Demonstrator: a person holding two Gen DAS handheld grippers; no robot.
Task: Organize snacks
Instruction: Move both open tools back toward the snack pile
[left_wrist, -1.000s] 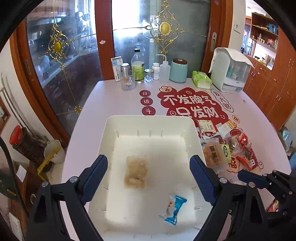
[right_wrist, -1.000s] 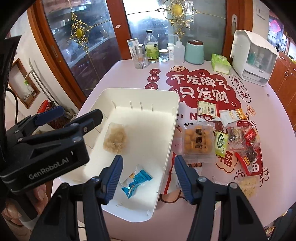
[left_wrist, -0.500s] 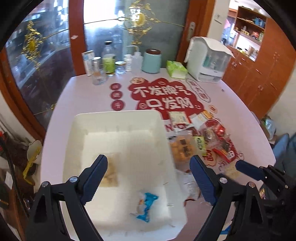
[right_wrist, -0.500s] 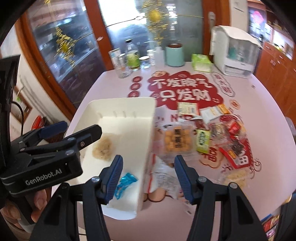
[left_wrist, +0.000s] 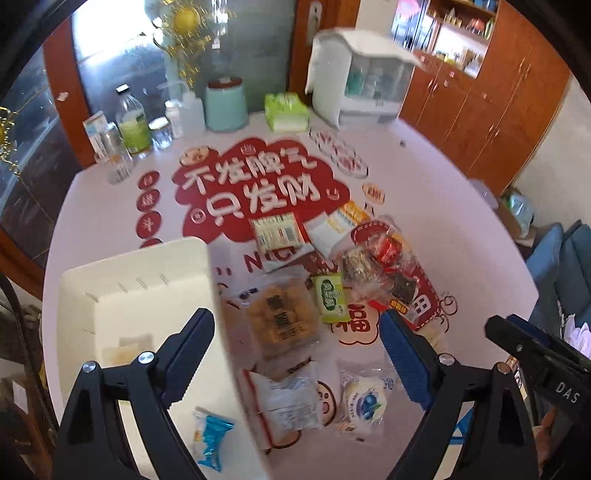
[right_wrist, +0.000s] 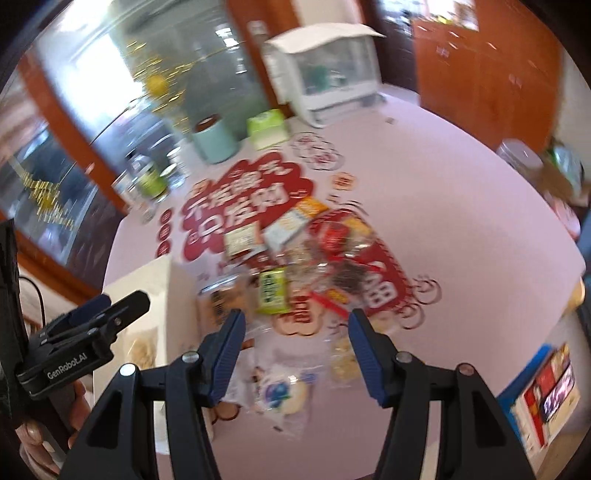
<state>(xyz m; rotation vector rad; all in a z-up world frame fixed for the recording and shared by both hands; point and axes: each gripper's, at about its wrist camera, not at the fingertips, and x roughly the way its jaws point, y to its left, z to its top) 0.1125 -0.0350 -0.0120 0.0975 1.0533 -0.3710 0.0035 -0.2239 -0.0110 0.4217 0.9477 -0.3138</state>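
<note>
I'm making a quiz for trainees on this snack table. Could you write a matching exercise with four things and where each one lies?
Things:
1. blue wrapper
2. teal canister
3. green packet
4. blueberry pack

Places:
A. on the table, near edge, between the left gripper's fingers
B. inside the white bin
C. far end of the table, beside the bottles
D. in the snack pile, right of the egg-yolk pastry pack

Pairs: 1-B, 2-C, 3-D, 4-A

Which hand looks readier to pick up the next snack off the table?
Probably the right gripper: open, empty, with the blueberry-print packet lying just ahead between its fingers. The left gripper, also open, straddles the white bin's wall.
</note>
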